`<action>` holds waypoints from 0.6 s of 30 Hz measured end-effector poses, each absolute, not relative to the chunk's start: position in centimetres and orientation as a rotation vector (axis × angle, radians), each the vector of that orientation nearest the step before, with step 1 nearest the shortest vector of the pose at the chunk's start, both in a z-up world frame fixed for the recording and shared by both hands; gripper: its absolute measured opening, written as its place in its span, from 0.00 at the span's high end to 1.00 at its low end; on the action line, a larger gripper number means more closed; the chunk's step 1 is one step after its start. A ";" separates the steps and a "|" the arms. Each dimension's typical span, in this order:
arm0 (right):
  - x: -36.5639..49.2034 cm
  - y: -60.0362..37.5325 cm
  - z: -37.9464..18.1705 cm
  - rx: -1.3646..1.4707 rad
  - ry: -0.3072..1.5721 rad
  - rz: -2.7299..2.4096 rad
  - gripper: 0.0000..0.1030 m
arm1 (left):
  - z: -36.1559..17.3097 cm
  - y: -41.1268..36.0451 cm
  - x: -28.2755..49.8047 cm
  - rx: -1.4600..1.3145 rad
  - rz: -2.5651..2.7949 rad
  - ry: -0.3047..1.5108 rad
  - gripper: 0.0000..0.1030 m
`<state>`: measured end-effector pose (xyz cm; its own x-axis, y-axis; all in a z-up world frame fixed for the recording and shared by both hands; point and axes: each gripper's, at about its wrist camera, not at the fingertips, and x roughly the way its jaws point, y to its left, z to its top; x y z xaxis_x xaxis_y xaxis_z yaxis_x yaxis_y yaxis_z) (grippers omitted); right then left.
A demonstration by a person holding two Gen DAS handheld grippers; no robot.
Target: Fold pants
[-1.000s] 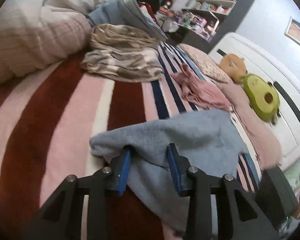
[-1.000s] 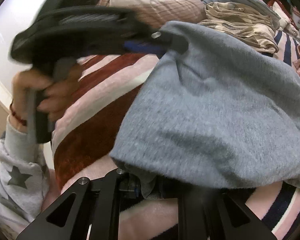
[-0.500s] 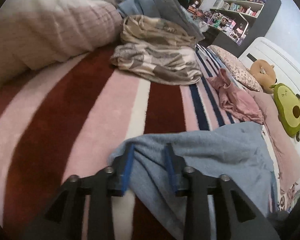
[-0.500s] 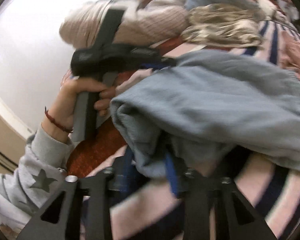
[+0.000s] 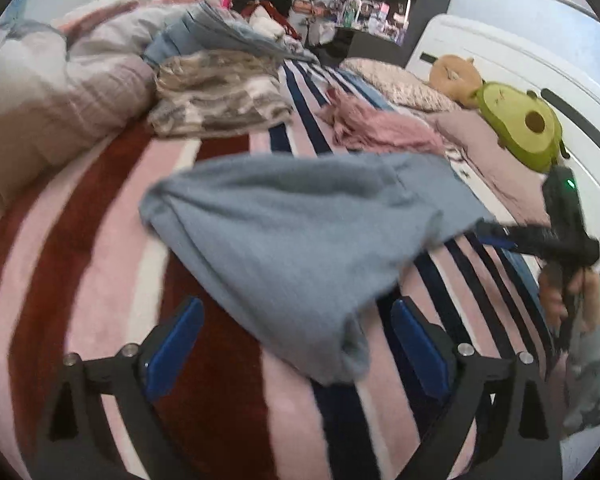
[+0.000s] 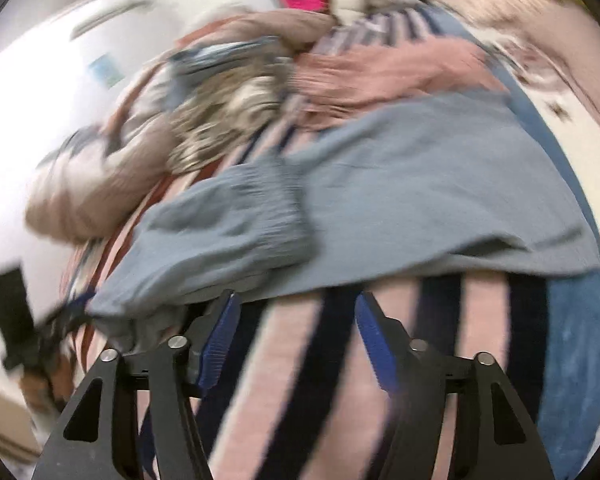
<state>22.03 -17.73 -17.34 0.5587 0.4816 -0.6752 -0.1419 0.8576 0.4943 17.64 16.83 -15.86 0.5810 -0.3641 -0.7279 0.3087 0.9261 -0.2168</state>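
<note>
Left gripper (image 5: 296,332) stands with its jaws spread wide, and they have just been opening. The near corner of the grey-blue pants (image 5: 300,236) droops between the blue pads (image 5: 176,340), but neither pad presses on it, so the cloth is let go. Right gripper (image 6: 296,340) has its jaws apart too, also just been opening, with only striped blanket (image 6: 284,360) showing in the gap; the hem of the pants (image 6: 380,196) lies just above the fingertips, untouched.

Out from there, in the left wrist view the pants lie in a loose folded heap across the middle of the frame on the pink, red and navy blanket (image 5: 100,280). At the right edge the other gripper (image 5: 496,236) sits near the pants' far corner, a hand (image 5: 572,292) wrapped round its handle.

Upper left, a bundled duvet (image 5: 52,92) and a patterned garment (image 5: 220,96). Upper centre, a crumpled pink garment (image 5: 380,128). Upper right, an avocado plush (image 5: 520,124) against the white headboard (image 5: 500,56). The right wrist view is heavily blurred.
</note>
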 end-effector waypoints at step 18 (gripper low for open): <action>24.0 -22.7 -20.7 0.767 0.882 0.224 0.43 | -19.8 23.9 19.0 -0.115 0.110 0.814 0.86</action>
